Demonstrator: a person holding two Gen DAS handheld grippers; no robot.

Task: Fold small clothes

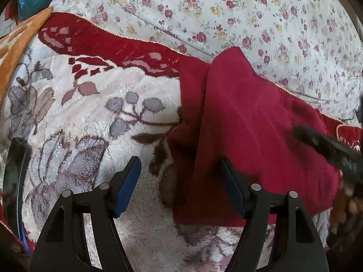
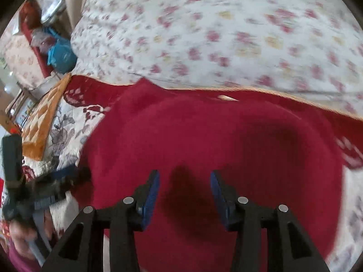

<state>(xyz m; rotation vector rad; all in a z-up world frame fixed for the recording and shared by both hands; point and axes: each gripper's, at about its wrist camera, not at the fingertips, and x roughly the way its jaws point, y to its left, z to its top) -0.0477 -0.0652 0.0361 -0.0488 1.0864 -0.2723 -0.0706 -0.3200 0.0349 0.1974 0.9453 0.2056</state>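
Fleecy and flower-patterned, the blanket (image 1: 90,117) covers the bed and serves as the folding surface, with a rose-print quilt (image 1: 249,11) bunched just beyond its red border. On the blanket lies the red garment (image 1: 249,124), spread mostly flat, one panel already lapped over another along a crease near its left edge. The left gripper (image 1: 179,170) hovers above that left edge with its fingers wide and nothing between them. The right gripper (image 2: 185,181) hangs over the middle of the garment, fingers partly apart and also empty; its view is smeared. The fold seems partly done, with both tools between grasps. Next, I judge, each gripper must drop to an edge of the garment, pinch only the top layers, and carry them across without dragging the blanket.
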